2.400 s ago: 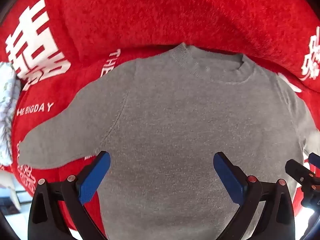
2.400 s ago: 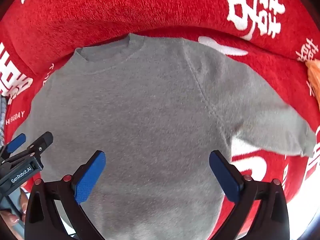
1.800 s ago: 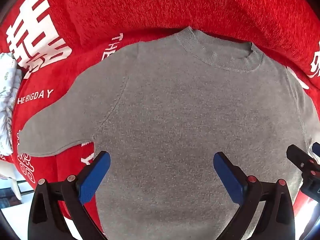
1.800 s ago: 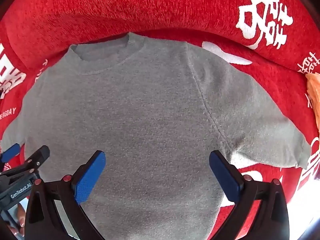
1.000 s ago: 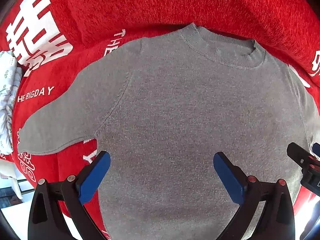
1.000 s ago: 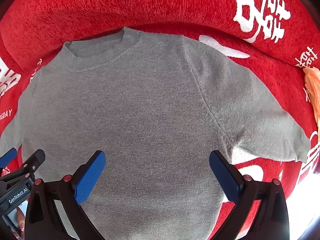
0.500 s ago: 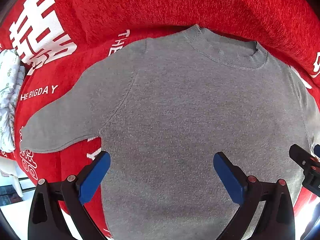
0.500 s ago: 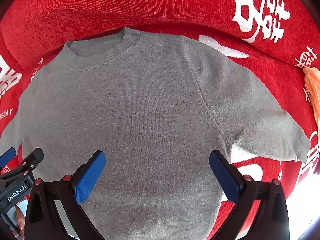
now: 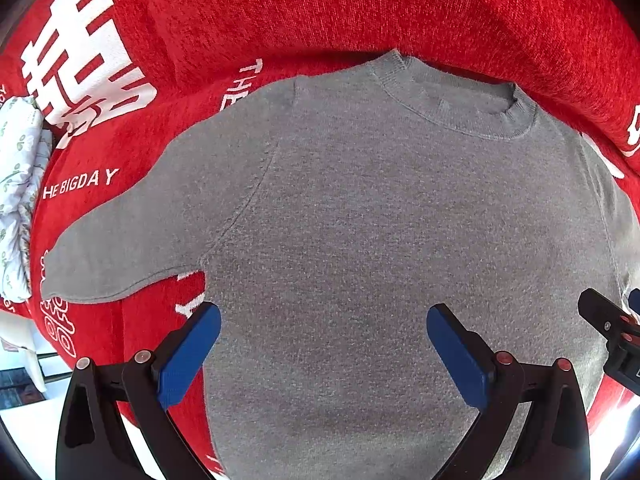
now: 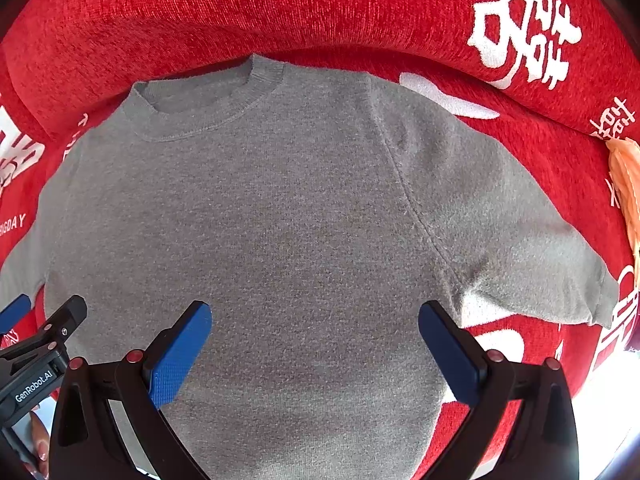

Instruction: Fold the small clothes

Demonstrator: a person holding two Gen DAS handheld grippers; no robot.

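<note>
A: Start with the big thing. Where is the garment?

B: The grey sweater (image 9: pixel 380 240) lies flat and face up on the red cover (image 9: pixel 320 12) with white lettering, collar (image 9: pixel 456 108) at the far side against the back cushion, hem towards us. So its long axis runs straight away from both tools, and the sleeves stick out to either side.

A: Which tool is nearer which sleeve?

B: The left gripper (image 9: pixel 322 330) hangs over the lower body of the sweater, towards its left half, and the left sleeve (image 9: pixel 132 248) lies off to its left, cuff pointing outwards and slightly towards us. The right gripper (image 10: pixel 314 328) mirrors that, with the right sleeve (image 10: pixel 520 240) off to its right. Each sleeve belongs to the arm on its own side, I'd say.

A: Are they holding anything?

B: No. Both have their blue pads spread wide with only grey knit showing between them. Whether they touch the cloth I cannot tell.

A: Anything else around?

B: A white patterned cloth (image 9: pixel 18 200) at the far left edge, an orange cloth (image 10: pixel 628 192) at the far right, both well apart from the sweater
</note>
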